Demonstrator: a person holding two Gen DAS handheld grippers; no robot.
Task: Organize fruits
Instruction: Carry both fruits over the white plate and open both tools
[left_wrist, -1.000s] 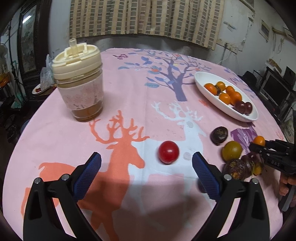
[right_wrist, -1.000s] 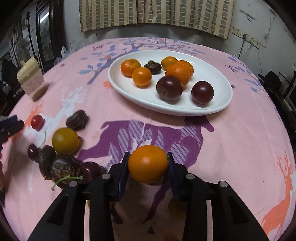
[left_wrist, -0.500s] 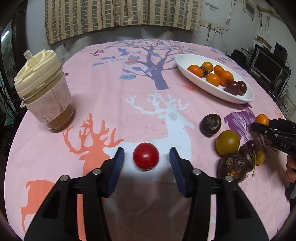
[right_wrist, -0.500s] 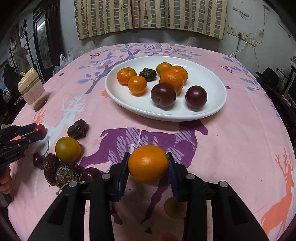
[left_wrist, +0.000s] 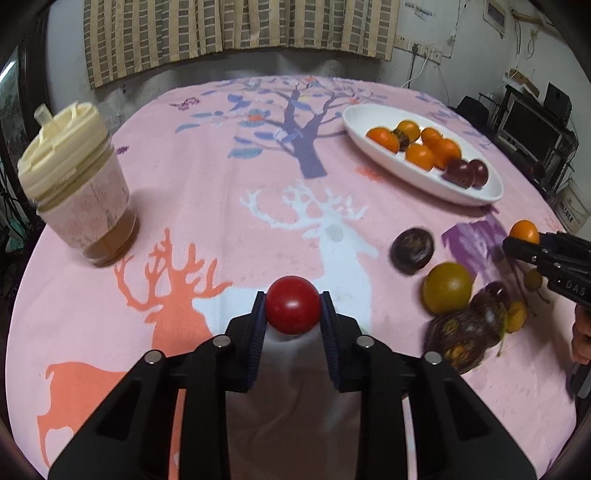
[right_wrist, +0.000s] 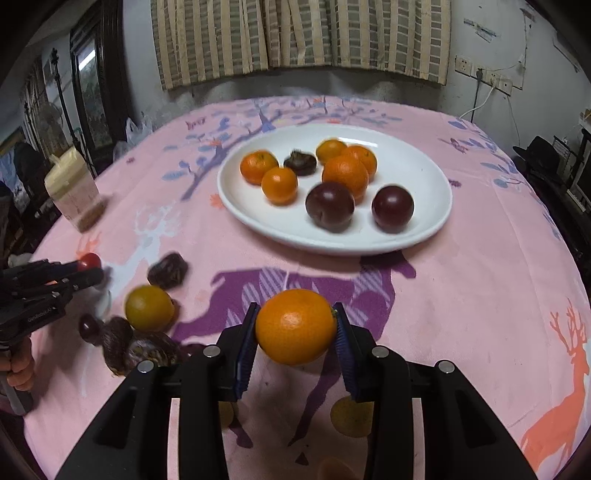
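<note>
My left gripper (left_wrist: 293, 314) is shut on a red tomato (left_wrist: 293, 309) low over the pink tablecloth. My right gripper (right_wrist: 295, 334) is shut on an orange (right_wrist: 295, 326) and holds it above the cloth, in front of the white oval plate (right_wrist: 424, 173). The plate holds several oranges and two dark plums (right_wrist: 330, 206). In the left wrist view the right gripper (left_wrist: 517, 245) shows at the right edge with the orange (left_wrist: 523, 231). Loose fruits lie between the grippers: a yellow-green round fruit (left_wrist: 447, 288), a dark flat fruit (left_wrist: 412, 250) and dark wrinkled fruits (left_wrist: 461, 338).
A cream-lidded cup (left_wrist: 75, 192) with brown liquid stands at the left of the round table. The table edge curves close on the right, with shelves and electronics (left_wrist: 532, 125) beyond. A curtain and wall stand behind the table.
My left gripper closed from wide open onto the red tomato. My right gripper kept hold of the orange and rose a little, away from the plate.
</note>
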